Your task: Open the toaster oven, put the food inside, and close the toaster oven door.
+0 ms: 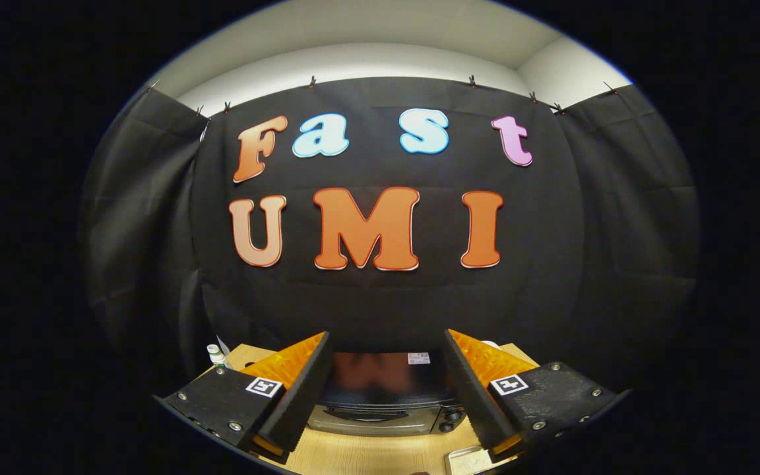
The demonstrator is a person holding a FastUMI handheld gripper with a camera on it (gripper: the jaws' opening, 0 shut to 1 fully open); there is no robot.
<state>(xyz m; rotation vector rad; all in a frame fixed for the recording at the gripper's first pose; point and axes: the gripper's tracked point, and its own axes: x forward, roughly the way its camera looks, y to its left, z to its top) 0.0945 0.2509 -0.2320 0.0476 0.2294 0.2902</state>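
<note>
Pale wood-grain desk (367,455) fills the low foreground of the tool's fisheye view, seen from above and a little behind the tool (386,389). Its two fingers (301,389) reach forward with a wide gap between them, spread well apart, and nothing is held or touched by either one. Each finger carries a small square black-and-white marker on its flat outer block.

Between the fingers and just beyond them sits the toaster oven (383,402), resting on the desk and facing the camera. Its glossy dark top reflects a blurred reddish shape, and a small pale sticker lies near the back right corner of that top. Below, the silver front shows the upper edge of the door with a horizontal handle (367,414); the door looks closed. Two dark knobs (451,421) sit at the right end of the front panel.

At the far left corner of the desk, beyond the left finger, stands a small white bottle (216,357) with a green band. Near the right finger's tip, at the near edge of the desk, lies the corner of a shallow pale tray (466,460); what it holds cannot be made out.

Black cloth wall (386,297) hangs behind the oven, clipped along its top edge, with a white ceiling above.
</note>
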